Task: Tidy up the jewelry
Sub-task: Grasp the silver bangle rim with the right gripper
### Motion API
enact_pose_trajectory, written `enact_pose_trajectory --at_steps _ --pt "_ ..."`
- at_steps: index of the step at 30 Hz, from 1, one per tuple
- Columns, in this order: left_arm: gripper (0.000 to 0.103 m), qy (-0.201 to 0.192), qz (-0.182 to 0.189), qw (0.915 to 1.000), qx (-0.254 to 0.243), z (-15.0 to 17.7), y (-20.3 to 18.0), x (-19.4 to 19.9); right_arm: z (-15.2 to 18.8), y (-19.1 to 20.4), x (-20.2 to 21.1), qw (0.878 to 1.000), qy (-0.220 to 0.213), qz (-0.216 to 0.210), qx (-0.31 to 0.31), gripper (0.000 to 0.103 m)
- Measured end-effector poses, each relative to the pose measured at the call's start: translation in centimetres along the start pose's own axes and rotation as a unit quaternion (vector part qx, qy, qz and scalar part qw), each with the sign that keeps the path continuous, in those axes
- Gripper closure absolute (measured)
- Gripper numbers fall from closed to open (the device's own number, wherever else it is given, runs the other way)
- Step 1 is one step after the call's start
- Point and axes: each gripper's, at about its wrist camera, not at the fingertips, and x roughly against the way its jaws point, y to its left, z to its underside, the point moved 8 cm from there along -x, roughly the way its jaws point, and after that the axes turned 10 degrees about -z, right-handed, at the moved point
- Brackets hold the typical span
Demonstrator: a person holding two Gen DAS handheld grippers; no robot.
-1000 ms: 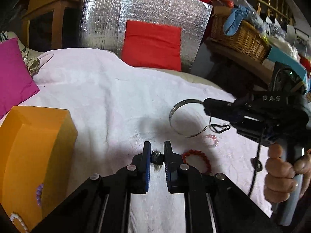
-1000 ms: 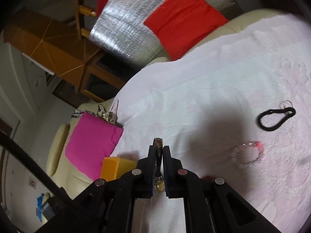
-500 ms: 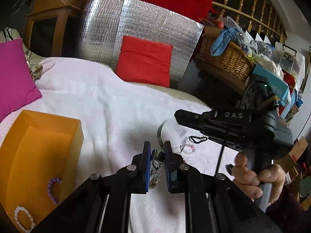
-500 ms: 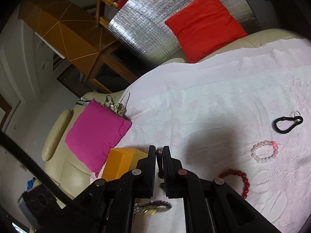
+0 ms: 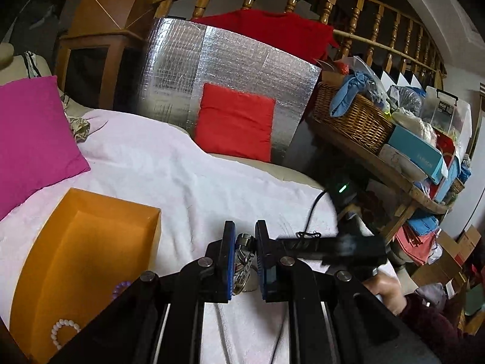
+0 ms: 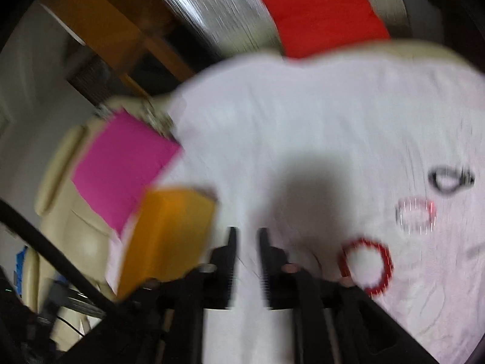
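Observation:
My left gripper (image 5: 245, 227) is shut on a silver metal bracelet (image 5: 242, 261), held above the white cloth beside the open orange box (image 5: 91, 242). A white pearl bracelet (image 5: 65, 330) and a purple bead bracelet (image 5: 119, 289) lie inside that box. My right gripper (image 6: 248, 233) is blurred; its jaws are opening with nothing between them. On the cloth to its right lie a red bead bracelet (image 6: 366, 265), a pale pink bead bracelet (image 6: 416, 214) and a black carabiner (image 6: 450, 179). The orange box (image 6: 169, 236) sits to its left.
A white cloth (image 5: 182, 176) covers the sofa seat. A magenta cushion (image 5: 33, 139) lies at the left and a red cushion (image 5: 236, 124) leans on a silver foil panel (image 5: 230, 69) at the back. A cluttered shelf with a wicker basket (image 5: 354, 121) stands at the right.
The left gripper rose with the silver bracelet and came beside the orange box. The right gripper's jaws parted, and the piece it pinched is gone from between them.

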Motion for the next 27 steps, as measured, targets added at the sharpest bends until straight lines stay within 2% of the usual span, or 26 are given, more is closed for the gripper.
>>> enact_pose_trajectory --at_steps 2,5,7,9,12,14,15,16,23,27 --pt "0.09 0.001 -0.004 1.0 -0.001 0.1 0.1 -0.1 1.1 -0.9 -1.5 0.999 0.026 0.023 0.011 0.041" --pt "0.09 0.002 -0.006 1.0 0.001 0.3 0.3 -0.2 1.8 -1.8 -3.1 0.997 0.042 0.06 0.037 0.041" --pt "0.09 0.001 -0.008 1.0 0.001 0.2 0.2 -0.2 2.3 -2.2 -4.0 0.996 0.055 0.061 0.041 0.04" --pt "0.09 -0.001 -0.008 1.0 0.002 0.1 0.2 -0.2 2.7 -2.2 -4.5 0.992 0.05 0.094 0.072 0.034" --pt "0.09 -0.006 -0.008 0.9999 0.005 -0.1 0.2 0.1 3.6 -2.5 -5.5 0.986 0.067 0.121 0.096 0.033" --pt "0.09 -0.011 -0.007 0.9999 0.007 -0.2 0.3 0.5 4.0 -2.3 -5.6 0.981 0.048 0.139 0.129 0.033" --pt "0.09 -0.014 -0.006 0.9999 0.007 -0.3 0.3 0.7 4.2 -2.3 -5.8 0.977 0.046 0.152 0.144 0.039" --pt "0.09 -0.017 -0.007 0.9998 0.008 -0.4 0.3 0.8 4.2 -2.3 -5.7 0.975 0.037 0.162 0.151 0.04" --pt "0.09 -0.034 -0.011 0.9992 0.015 -1.5 1.3 2.5 3.4 -2.1 -3.9 0.981 0.004 0.139 0.135 0.041" --pt "0.09 -0.06 -0.029 0.9976 0.019 -3.1 2.6 4.7 1.8 0.8 -0.9 0.986 -0.035 0.1 0.132 0.041"
